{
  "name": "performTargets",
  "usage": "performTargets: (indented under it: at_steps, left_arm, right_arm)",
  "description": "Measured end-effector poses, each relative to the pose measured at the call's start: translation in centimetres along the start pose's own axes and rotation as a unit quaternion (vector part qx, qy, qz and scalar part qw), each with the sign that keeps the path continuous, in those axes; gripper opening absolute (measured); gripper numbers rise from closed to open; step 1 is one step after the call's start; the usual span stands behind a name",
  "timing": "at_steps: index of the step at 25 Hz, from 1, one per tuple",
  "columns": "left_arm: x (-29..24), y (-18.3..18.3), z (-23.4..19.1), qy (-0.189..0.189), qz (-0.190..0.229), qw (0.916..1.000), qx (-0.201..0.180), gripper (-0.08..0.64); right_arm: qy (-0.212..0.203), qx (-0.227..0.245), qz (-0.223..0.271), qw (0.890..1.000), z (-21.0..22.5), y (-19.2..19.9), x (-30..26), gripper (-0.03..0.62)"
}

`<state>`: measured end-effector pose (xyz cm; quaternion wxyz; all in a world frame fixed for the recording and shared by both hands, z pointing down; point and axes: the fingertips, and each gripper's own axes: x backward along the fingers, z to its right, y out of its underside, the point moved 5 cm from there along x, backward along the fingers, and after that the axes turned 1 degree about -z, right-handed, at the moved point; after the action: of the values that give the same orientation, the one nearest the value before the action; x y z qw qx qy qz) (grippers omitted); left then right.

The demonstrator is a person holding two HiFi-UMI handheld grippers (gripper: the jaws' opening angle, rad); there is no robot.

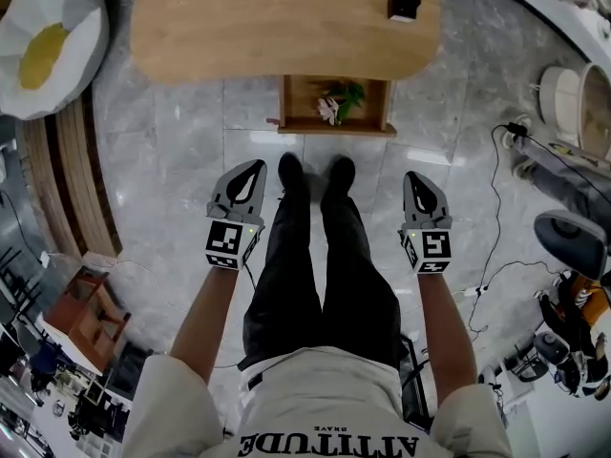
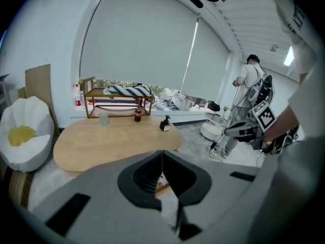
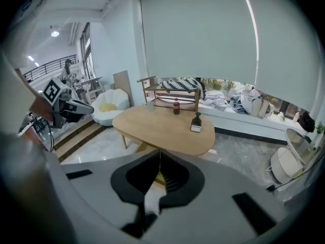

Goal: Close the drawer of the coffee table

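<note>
The oval wooden coffee table (image 1: 229,27) stands in front of me, and its drawer (image 1: 377,103) is pulled out toward my feet with a small plant inside. My left gripper (image 1: 250,168) hangs shut and empty at the left of my legs, well short of the drawer. My right gripper (image 1: 416,177) is shut and empty too, at the right of my legs. From the left gripper view the table (image 2: 111,141) lies ahead beyond the shut jaws, and the right gripper view shows the same table (image 3: 162,126) with a dark pump bottle (image 3: 196,123) on it.
A white cushion seat with a yellow centre (image 1: 48,41) sits at the far left beside wooden steps (image 1: 72,179). Cables and a power strip (image 1: 501,175) lie on the marble floor at the right. A small black item (image 1: 404,6) rests on the tabletop. Another person (image 2: 251,93) stands at the right.
</note>
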<state>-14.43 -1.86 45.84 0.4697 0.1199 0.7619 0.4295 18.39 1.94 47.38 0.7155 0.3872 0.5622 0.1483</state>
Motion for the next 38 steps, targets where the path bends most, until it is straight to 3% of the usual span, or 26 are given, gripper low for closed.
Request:
performTargets:
  at_steps: [7, 18, 31, 38]
  left_arm:
    - [-2.8, 3.4, -0.1, 0.001, -0.016, 0.9999, 0.006, 0.021]
    - [-6.5, 8.5, -1.0, -0.013, -0.035, 0.9992, 0.015, 0.021]
    - [-10.7, 14.3, -1.7, -0.021, -0.046, 0.9987, -0.011, 0.021]
    - [-12.6, 17.0, -1.7, -0.017, -0.05, 0.9985, 0.012, 0.021]
  right_arm:
    - [-0.016, 0.03, -0.018, 0.999, 0.0, 3.5, -3.1, 0.02]
    - [0.002, -0.015, -0.033, 0.999, 0.9, 8.5, -7.7, 0.02]
    - [0.024, -0.043, -0.059, 0.997, 1.9, 14.4, -12.3, 0.021]
    - [0.011, -0.051, -0.074, 0.996, 0.9, 17.4, -14.4, 0.021]
